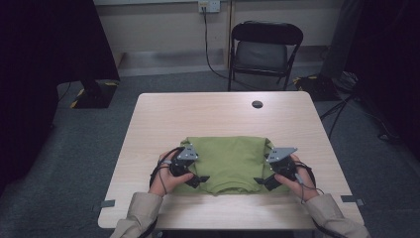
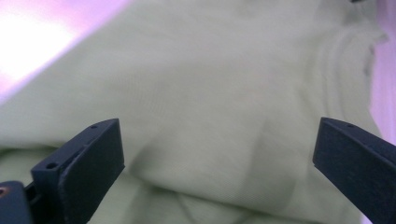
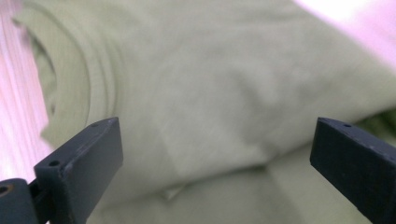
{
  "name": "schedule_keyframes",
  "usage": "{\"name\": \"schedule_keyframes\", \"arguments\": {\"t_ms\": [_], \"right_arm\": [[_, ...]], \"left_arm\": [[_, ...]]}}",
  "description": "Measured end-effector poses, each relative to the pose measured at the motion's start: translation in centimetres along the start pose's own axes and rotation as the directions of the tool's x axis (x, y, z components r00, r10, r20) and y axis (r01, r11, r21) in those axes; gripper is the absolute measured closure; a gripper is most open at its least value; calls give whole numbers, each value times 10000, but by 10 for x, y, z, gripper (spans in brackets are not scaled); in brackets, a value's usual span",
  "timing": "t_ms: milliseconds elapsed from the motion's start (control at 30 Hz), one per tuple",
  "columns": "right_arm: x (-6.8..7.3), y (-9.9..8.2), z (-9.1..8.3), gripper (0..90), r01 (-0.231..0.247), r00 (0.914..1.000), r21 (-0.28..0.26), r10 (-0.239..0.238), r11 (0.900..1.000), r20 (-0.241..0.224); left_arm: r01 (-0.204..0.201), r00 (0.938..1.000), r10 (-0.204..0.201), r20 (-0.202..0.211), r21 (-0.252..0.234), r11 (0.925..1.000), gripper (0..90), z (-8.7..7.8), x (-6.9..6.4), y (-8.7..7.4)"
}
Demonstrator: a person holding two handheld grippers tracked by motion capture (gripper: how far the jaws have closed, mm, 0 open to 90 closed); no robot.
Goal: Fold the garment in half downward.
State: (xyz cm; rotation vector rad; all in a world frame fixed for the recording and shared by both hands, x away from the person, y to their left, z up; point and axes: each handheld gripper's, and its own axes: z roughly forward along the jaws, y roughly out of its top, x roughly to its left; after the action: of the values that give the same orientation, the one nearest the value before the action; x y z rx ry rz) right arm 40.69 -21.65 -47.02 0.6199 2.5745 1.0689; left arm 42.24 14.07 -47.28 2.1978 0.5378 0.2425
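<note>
A folded olive-green garment (image 1: 229, 159) lies on the light wooden table (image 1: 218, 111), near its front edge. My left gripper (image 1: 199, 180) rests over the garment's front left part, jaws wide apart, pointing toward the middle. My right gripper (image 1: 259, 181) sits over the front right part, also open and pointing inward. In the left gripper view the green cloth (image 2: 210, 93) lies close under the spread fingers (image 2: 86, 163). The right gripper view has the same cloth (image 3: 196, 88), its ribbed collar at the left, beneath the open fingers (image 3: 84, 163).
A small dark round hole (image 1: 257, 104) marks the table's far side. A black folding chair (image 1: 265, 49) stands behind the table. Grey tape tabs (image 1: 108, 203) sit at the front corners. Cables run across the floor at the right.
</note>
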Motion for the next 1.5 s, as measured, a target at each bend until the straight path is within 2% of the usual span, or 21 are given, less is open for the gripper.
{"name": "schedule_keyframes", "arguments": {"t_ms": [100, 233, 333, 400, 467, 533, 600, 700, 800, 900, 967, 1133, 1200, 1267, 1300, 1433, 1500], "right_arm": [[-10, 14, 5, 10, 62, 10000, -82, -62, 9999, 18], [-18, 26, 20, 15, 246, 9997, -276, -248, 9993, -49], [-22, 33, 31, 14, 406, 9991, -544, -410, 9977, -55], [-26, 34, 40, 15, 342, 9994, -381, -345, 9987, -88], [-31, 31, 47, 24, -30, 9999, -165, 28, 9999, -156], [-33, 27, 51, 28, -82, 10000, 159, 83, 9998, -49], [-35, 21, 54, 26, -212, 9995, 386, 220, 9990, -210], [-38, 13, 54, 22, -739, 9959, 372, 757, 9966, -494], [-42, 6, 49, 22, -893, 9932, 417, 921, 9951, -708], [-45, 2, 43, 22, -877, 9929, 582, 919, 9944, -754], [-46, 2, 38, 26, -657, 9957, 816, 706, 9945, -594], [-52, 14, 28, 18, -655, 9966, -185, 645, 9977, -503], [-55, 20, 30, 17, -539, 9980, -394, 525, 9978, -349], [-57, 23, 32, 17, -567, 9980, -354, 556, 9978, -315], [-63, 25, 43, 19, -665, 9975, -115, 662, 9977, -259], [-68, 19, 56, 23, -812, 9962, 412, 823, 9958, -272], [-70, 14, 57, 19, -902, 9956, 420, 912, 9950, -225]], "left_arm": [[-112, 9999, 112, -56, 28, 9999, 15, 7, 6, 10], [-233, 9993, 233, 305, 5, 9997, 15, 23, 6, 18], [-421, 9981, 406, 469, 307, 9986, 18, 34, 5, 19], [-400, 9975, 372, 598, 455, 9982, 18, 40, 4, 16], [-499, 9972, 455, 598, 742, 9960, 19, 43, 4, 13], [-506, 9969, 457, 640, 778, 9957, 19, 44, 5, 10], [-418, 9969, 364, 691, 783, 9961, 16, 44, 5, 8], [-387, 9967, 329, 739, 784, 9962, 13, 44, 6, 5], [-362, 9969, 302, 723, 823, 9960, 13, 42, 6, 4], [-349, 9971, 290, 701, 855, 9957, 12, 42, 6, 4], [-362, 9972, 301, 685, 895, 9953, 7, 43, 5, 4], [-374, 9973, 315, 662, 897, 9953, 2, 43, 5, 4], [-391, 9973, 334, 659, 873, 9954, 2, 43, 5, 4], [-373, 9973, 319, 658, 832, 9958, 2, 43, 5, 3], [-310, 9975, 262, 656, 740, 9968, 2, 43, 5, 2], [-367, 9975, 320, 633, 754, 9965, 2, 43, 4, 2], [-396, 9975, 348, 622, 762, 9963, 2, 42, 4, 2]]}}
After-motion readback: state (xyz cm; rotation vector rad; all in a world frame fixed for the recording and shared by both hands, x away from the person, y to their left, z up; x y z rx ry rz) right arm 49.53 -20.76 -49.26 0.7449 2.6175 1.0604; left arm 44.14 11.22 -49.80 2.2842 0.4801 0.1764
